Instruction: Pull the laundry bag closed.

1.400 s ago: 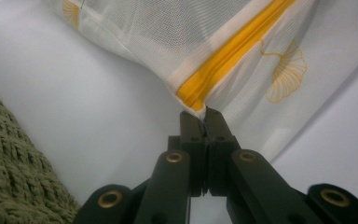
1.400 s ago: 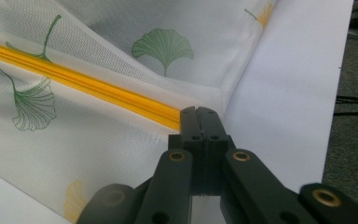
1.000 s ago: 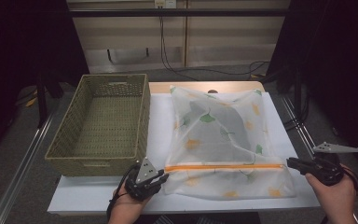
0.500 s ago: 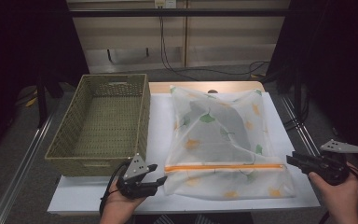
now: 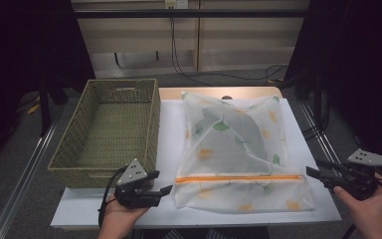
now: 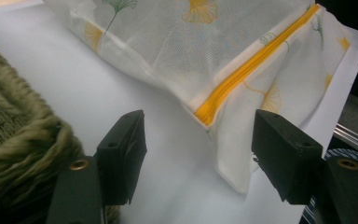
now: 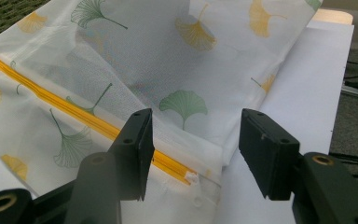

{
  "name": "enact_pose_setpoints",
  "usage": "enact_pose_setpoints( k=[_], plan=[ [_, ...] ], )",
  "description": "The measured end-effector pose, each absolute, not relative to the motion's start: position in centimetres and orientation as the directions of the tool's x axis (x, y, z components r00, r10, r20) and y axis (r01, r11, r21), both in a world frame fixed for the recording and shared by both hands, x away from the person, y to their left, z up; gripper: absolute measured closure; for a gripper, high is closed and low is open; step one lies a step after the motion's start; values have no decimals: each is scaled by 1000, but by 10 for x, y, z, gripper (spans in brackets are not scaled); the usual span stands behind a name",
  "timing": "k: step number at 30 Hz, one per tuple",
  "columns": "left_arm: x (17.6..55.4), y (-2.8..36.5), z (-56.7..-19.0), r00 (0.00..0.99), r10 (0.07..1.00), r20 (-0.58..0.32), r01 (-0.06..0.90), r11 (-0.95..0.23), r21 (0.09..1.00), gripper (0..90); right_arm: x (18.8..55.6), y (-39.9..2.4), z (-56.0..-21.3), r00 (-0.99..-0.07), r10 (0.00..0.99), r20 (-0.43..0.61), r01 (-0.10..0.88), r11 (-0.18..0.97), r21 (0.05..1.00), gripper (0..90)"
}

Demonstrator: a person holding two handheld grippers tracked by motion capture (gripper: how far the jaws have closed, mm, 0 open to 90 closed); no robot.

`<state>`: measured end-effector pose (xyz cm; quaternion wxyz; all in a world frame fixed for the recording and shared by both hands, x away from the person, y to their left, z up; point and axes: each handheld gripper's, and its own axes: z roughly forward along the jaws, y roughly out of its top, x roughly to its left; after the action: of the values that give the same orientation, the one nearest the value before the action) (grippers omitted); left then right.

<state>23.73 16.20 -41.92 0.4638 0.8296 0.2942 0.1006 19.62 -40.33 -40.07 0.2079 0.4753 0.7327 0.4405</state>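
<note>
Your left gripper [image 5: 161, 183] lies level, pointing at the zip bag's [image 5: 238, 149] near-left corner; your right gripper [image 5: 314, 172] points at its near-right end. Both have just been opening and hold nothing. Gripper views show the orange zipper [image 6: 242, 74] ending just ahead, between each pair of jaws; the high view shows the basket [image 5: 110, 130] beyond your left gripper on the bench [image 5: 169, 124].

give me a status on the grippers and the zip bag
Left hand-held gripper and right hand-held gripper just opened, empty. Zip bag flat on table, zipper closed. Basket beside it, nothing blocking.
</note>
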Motion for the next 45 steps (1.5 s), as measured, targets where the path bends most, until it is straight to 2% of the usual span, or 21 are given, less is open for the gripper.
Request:
enact_pose_setpoints(
  k=[6,9,24,29,32,34,37,45],
  plan=[
    [234,171,-419,807,582,-100,382,-386,840,365,194,-405,-403,-502,863,58,464,212,860,421],
    [230,175,-421,797,596,-94,381,-377,844,338,192,-404,-404,-521,853,33,437,233,868,407],
    [222,221,-428,743,655,-137,403,-275,873,331,189,-405,-412,-509,861,7,423,243,873,387],
    [218,226,-427,739,662,-125,378,-254,890,328,189,-403,-414,-522,853,7,400,237,885,379],
    [210,230,-424,717,693,-75,304,-215,928,331,188,-401,-416,-522,853,0,388,238,890,373],
    [208,233,-422,721,689,-79,282,-188,941,333,187,-399,-418,-530,848,1,378,236,895,371],
    [210,237,-419,716,692,-93,276,-159,948,329,186,-397,-419,-536,844,-3,366,236,900,370],
    [213,238,-417,722,686,-89,276,-168,946,328,184,-394,-420,-538,843,-8,358,237,903,368]
  ],
)
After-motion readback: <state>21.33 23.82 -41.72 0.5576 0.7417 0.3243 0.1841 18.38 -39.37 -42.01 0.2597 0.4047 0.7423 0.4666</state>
